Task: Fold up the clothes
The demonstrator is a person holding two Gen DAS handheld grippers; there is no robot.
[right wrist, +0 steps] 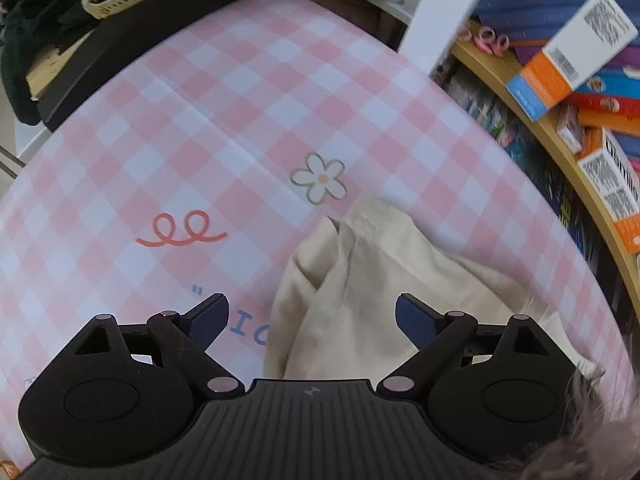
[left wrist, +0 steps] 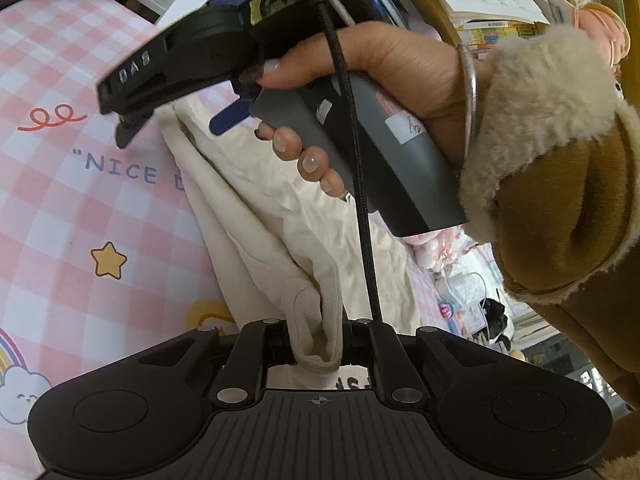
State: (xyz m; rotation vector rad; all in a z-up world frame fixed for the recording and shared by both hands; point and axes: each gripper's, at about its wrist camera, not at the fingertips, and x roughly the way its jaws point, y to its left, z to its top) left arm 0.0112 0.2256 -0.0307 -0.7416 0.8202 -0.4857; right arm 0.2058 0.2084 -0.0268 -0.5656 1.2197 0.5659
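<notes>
A cream garment (left wrist: 264, 208) lies crumpled on a pink checked tablecloth (left wrist: 60, 208). My left gripper (left wrist: 318, 344) is shut on the garment's ribbed cuff (left wrist: 316, 328), which sticks up between its jaws. In the left wrist view my right gripper (left wrist: 172, 126) hovers over the far part of the garment, held in a hand with a fleece-lined brown sleeve. In the right wrist view my right gripper (right wrist: 312, 320) is open, its blue pads (right wrist: 416, 320) spread just above a folded end of the garment (right wrist: 360, 280). Nothing is between its jaws.
A wooden shelf (right wrist: 560, 152) with boxes and books curves along the right of the table. A black board (right wrist: 120, 44) with dark clothes borders the far left. A white post (right wrist: 444, 12) stands at the far edge. Small clutter (left wrist: 464, 288) lies beyond the garment.
</notes>
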